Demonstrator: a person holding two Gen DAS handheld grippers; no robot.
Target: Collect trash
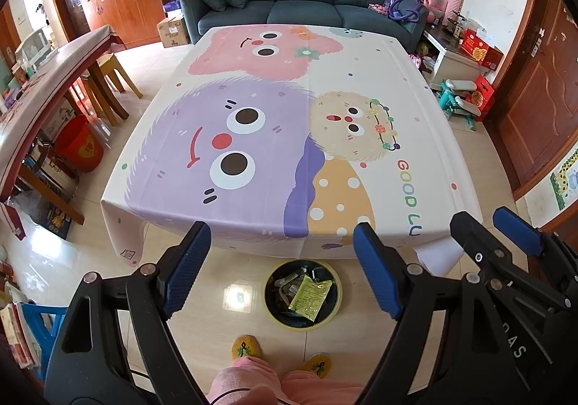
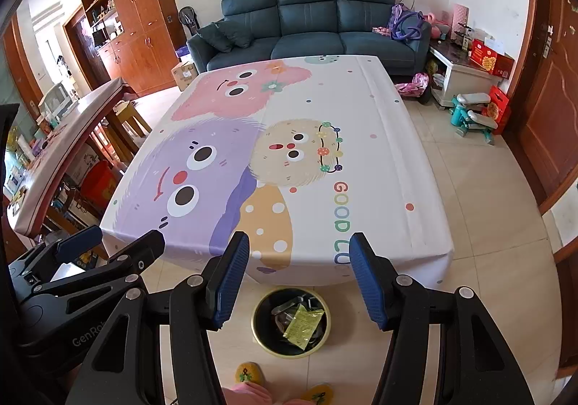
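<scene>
Trash bin (image 1: 302, 323) below left claw (image 1: 281, 269)

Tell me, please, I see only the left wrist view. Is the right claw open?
Observer: Yes. The right claw is open and holds nothing; the bin shows between its fingers.
Operator: That claw hides the floor by the table's near right corner. Is there trash?
Observer: None shows. The tiles beside the table look bare there.
</scene>
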